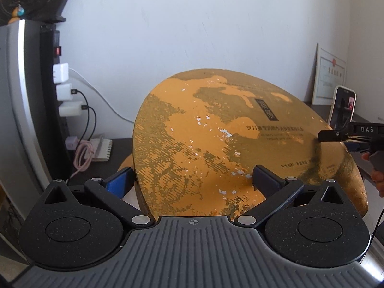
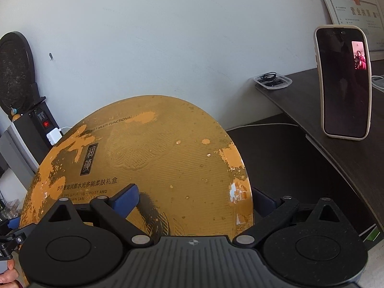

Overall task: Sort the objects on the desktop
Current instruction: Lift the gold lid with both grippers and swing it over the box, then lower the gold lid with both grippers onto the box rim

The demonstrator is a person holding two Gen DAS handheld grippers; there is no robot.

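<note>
Over on the left, a coiled pink charging cable (image 1: 82, 154) and a small white comb-like piece (image 1: 103, 149) lie on the dark wooden desk (image 1: 112, 160) beside the plugged-in white chargers (image 1: 63, 84), and nobody has touched them. Now the middle: the big worn gold-and-orange cardboard gift box (image 1: 216, 144) is tilted up off the desk, and both tools are on it. The left gripper (image 1: 194, 180) straddles its near edge, one blue pad behind the rim and one on the printed face, clamped on. The right gripper (image 2: 194, 199) pinches the opposite edge the same way, so it's a two-handed carry. Further right, a phone in a pale case (image 2: 344, 84) stands upright on the raised shelf, with a clear plastic tray of small black bits (image 2: 272, 79) behind it. I'd say early days: the box is mid-move with no destination visible, everything else waiting.
</note>
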